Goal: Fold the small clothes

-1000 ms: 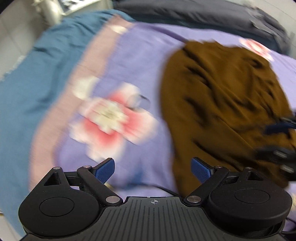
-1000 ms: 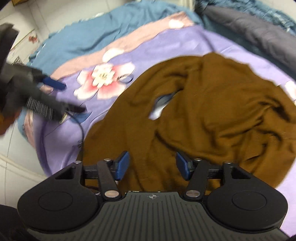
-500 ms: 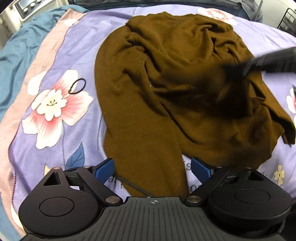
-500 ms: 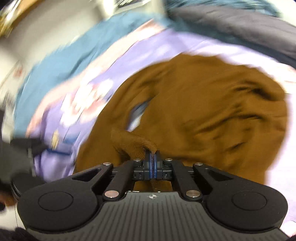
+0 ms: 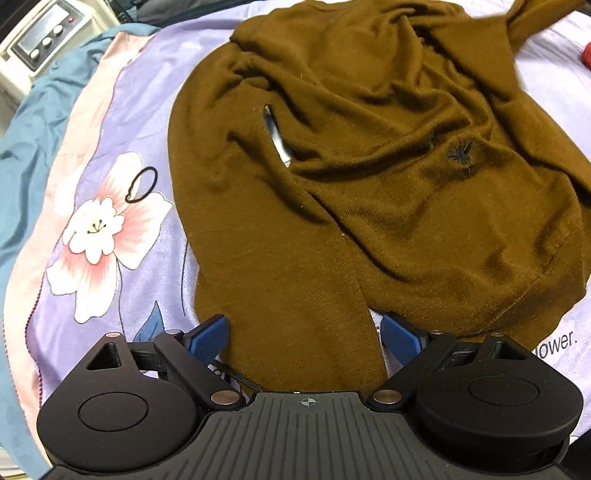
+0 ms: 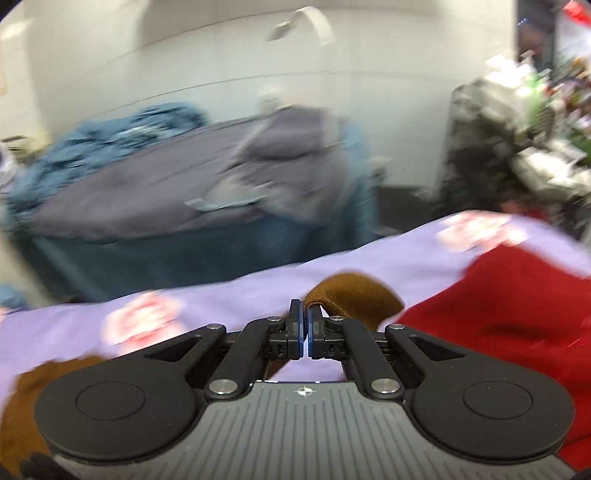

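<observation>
A brown knit sweater lies crumpled on a purple floral bedsheet. One of its sleeves runs down between the blue fingers of my left gripper, which is open and astride the sleeve end. My right gripper is shut on a brown fold of the sweater, likely a sleeve end, and holds it above the sheet. In the left wrist view a stretched brown sleeve leaves the frame at the top right.
A black hair tie lies on the sheet left of the sweater. A white appliance with knobs stands at the far left. A red garment lies right of my right gripper. Grey and blue bedding is piled behind.
My right gripper shut on the sweater, then carried the fold up and away to the far right. My left gripper moved from the flower print over to the near sleeve, still open.
</observation>
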A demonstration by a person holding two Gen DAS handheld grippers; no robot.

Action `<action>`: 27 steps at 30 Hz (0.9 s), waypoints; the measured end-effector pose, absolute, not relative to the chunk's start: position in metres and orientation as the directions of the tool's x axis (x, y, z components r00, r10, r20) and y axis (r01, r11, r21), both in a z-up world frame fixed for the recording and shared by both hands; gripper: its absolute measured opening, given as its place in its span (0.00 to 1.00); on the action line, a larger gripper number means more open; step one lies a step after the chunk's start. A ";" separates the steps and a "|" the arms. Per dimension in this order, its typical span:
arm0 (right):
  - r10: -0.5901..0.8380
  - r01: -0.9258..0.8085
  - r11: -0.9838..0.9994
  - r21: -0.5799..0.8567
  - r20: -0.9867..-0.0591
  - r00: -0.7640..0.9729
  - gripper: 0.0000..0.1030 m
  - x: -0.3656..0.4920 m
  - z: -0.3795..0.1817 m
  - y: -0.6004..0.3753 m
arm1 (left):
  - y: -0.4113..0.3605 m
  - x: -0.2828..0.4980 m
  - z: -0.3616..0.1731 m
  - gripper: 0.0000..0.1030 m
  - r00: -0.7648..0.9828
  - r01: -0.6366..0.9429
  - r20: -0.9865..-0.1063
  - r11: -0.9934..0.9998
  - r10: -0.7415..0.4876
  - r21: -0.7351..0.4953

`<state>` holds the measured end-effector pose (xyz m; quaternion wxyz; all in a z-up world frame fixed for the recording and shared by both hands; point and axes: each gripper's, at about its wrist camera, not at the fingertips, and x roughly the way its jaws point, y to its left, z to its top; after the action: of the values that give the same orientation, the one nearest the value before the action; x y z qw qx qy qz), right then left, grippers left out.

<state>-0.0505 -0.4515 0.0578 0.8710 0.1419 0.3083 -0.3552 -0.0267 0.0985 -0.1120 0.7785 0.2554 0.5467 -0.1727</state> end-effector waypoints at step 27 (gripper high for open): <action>-0.116 0.586 0.739 0.333 -0.793 0.598 0.69 -0.121 -0.003 -0.297 | 0.149 0.002 -0.085 0.54 0.385 0.374 -0.923 0.917 -0.020 0.136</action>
<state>-0.1214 -0.2975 -0.0030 0.8436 0.2954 0.3973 -0.2080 0.0018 0.1488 -0.0854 0.8159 0.1637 0.5412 -0.1207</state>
